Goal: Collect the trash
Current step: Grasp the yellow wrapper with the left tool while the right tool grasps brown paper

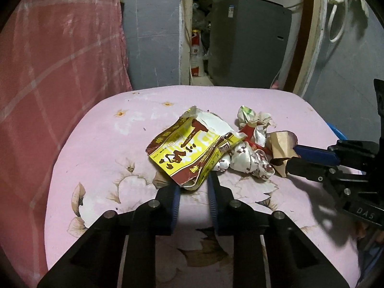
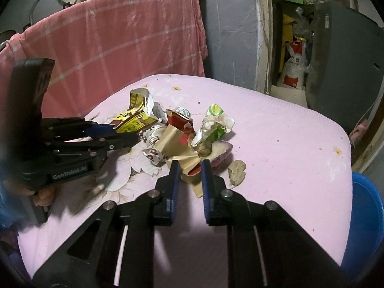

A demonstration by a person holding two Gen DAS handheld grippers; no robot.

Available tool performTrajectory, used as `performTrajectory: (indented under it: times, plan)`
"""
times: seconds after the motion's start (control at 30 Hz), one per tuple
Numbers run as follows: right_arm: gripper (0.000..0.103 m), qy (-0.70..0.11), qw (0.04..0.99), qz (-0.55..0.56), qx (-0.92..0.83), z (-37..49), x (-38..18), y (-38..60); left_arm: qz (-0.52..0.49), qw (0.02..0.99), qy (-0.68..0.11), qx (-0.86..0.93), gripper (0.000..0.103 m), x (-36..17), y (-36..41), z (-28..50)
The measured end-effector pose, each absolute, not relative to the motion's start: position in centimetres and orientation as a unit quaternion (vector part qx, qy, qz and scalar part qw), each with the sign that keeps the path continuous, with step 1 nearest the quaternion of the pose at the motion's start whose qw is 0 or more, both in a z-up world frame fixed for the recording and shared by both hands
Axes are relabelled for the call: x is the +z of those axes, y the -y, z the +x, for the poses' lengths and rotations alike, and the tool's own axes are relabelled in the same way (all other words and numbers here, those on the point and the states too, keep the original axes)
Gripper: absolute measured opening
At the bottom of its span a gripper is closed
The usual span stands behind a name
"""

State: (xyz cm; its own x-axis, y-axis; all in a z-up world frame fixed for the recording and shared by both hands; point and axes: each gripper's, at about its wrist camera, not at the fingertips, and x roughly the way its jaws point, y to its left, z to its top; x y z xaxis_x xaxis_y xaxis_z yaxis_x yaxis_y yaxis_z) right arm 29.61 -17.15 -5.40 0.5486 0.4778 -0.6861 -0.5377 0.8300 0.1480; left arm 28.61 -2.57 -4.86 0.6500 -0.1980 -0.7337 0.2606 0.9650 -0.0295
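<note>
A pile of trash lies on a pink flowered cushion (image 1: 100, 144). A torn yellow and brown packet (image 1: 192, 148) lies nearest my left gripper (image 1: 194, 184), whose jaws stand around the packet's near corner with a gap still showing. It also shows in the right wrist view (image 2: 134, 122). Crumpled white and red wrappers (image 1: 252, 158) lie beside it. My right gripper (image 2: 189, 168) has its jaws around a tan paper scrap (image 2: 177, 144), also seen in the left wrist view (image 1: 280, 144); whether either gripper pinches its item is unclear.
A crumpled green and white wrapper (image 2: 216, 120), a purple peel (image 2: 223, 153) and a brown scrap (image 2: 236, 169) lie right of the pile. A red checked cloth (image 2: 115, 40) hangs behind the cushion. A blue tub (image 2: 364, 220) stands at the right edge. A grey cabinet (image 1: 247, 38) stands beyond.
</note>
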Motion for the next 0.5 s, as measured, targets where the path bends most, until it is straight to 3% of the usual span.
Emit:
performTrajectory:
  times: [0.07, 0.5]
  plan:
    - [0.017, -0.376, 0.879, -0.038, 0.289, 29.6, -5.4, 17.1, 0.040, 0.907, -0.400, -0.128, 0.012, -4.9, 2.6, 28.5]
    - [0.017, -0.357, 0.887, -0.023, 0.292, 28.9, -5.1, 17.7, 0.017, 0.911, -0.389, -0.134, 0.011, -4.2, 2.5, 27.4]
